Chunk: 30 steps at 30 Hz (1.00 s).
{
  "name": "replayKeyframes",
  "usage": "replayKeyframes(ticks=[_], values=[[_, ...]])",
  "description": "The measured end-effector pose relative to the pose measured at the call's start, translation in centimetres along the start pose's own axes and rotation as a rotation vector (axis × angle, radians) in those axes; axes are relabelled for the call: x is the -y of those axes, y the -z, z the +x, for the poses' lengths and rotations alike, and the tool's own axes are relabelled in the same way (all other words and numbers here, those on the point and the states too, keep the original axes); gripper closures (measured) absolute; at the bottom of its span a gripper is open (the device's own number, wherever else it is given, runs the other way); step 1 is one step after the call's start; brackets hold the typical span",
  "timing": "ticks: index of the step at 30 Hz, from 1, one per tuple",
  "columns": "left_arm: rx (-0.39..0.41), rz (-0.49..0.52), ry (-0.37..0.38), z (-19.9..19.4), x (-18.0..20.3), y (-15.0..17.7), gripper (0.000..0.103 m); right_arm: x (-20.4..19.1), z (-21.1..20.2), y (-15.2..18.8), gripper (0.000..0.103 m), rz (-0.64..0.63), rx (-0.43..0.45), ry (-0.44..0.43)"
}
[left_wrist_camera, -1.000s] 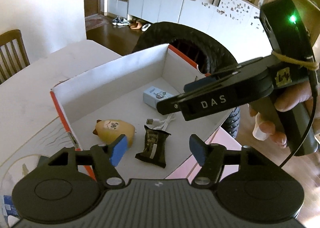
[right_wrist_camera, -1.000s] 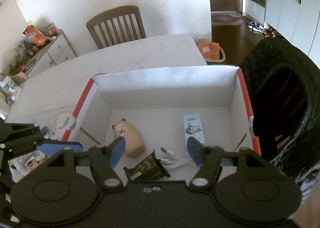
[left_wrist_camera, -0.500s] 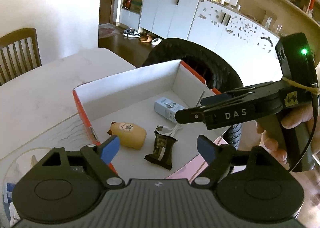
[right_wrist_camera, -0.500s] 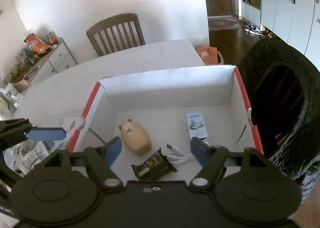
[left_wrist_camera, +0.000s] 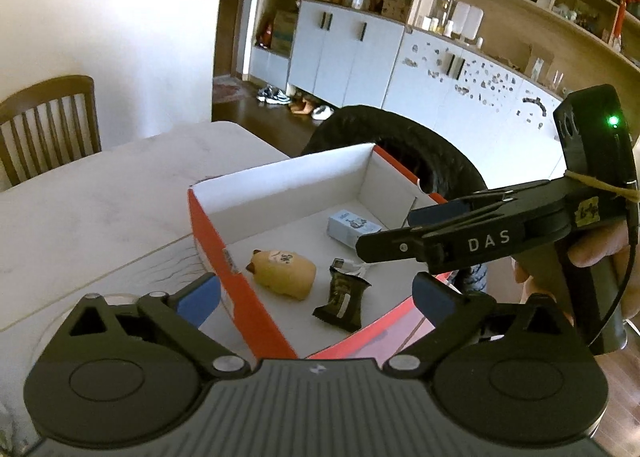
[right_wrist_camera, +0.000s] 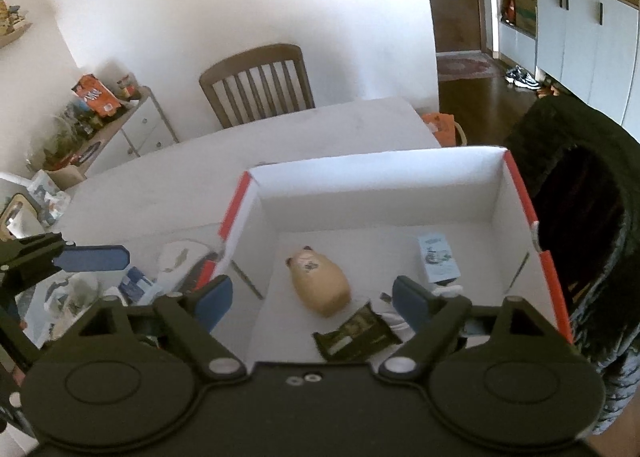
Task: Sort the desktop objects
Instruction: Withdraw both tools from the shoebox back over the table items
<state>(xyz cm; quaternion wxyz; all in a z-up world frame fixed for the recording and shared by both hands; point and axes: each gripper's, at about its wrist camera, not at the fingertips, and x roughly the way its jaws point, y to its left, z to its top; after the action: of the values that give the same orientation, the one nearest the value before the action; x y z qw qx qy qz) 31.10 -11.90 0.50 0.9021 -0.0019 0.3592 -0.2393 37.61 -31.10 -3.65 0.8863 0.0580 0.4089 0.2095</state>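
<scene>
A cardboard box [left_wrist_camera: 280, 171], red outside and white inside, stands on the white table [left_wrist_camera: 100, 197]. In it lie a tan animal figure [left_wrist_camera: 284, 273], a dark packet [left_wrist_camera: 344, 299], a small pale blue carton [left_wrist_camera: 352, 223] and a white cable [left_wrist_camera: 358, 265]. My left gripper [left_wrist_camera: 316, 297] hovers over the box's near left corner. Its jaws are opening and hold nothing. My right gripper [right_wrist_camera: 312, 297] hangs above the near wall of the box [right_wrist_camera: 360, 161], over the figure [right_wrist_camera: 320, 285] and the packet [right_wrist_camera: 356, 333]. Its jaws are opening too, with nothing between them.
Loose packets and papers [right_wrist_camera: 136, 285] lie on the table left of the box. A black tyre-like ring [right_wrist_camera: 580, 217] stands against the box's right side. A wooden chair [right_wrist_camera: 256, 85] sits at the table's far edge, and a cluttered sideboard [right_wrist_camera: 92, 125] stands at the far left.
Both grippers have drawn back and risen from the box while their jaws widened. The objects in the box lie where they were.
</scene>
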Motion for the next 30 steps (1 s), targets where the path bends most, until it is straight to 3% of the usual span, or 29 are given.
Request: replayKeyframes(ticks=[12, 30], values=[[0.023, -0.113, -0.038, -4.3, -4.0, 3.1, 0.0, -5.7, -0.3, 1.1, 0.012, -0.049, 0.016, -0.018], [0.052, -0.153, -0.161, -10.7, -9.9, 8.0, 0.0, -14.3, 1.2, 2.4, 0.003, -0.135, 0.04, -0.072]])
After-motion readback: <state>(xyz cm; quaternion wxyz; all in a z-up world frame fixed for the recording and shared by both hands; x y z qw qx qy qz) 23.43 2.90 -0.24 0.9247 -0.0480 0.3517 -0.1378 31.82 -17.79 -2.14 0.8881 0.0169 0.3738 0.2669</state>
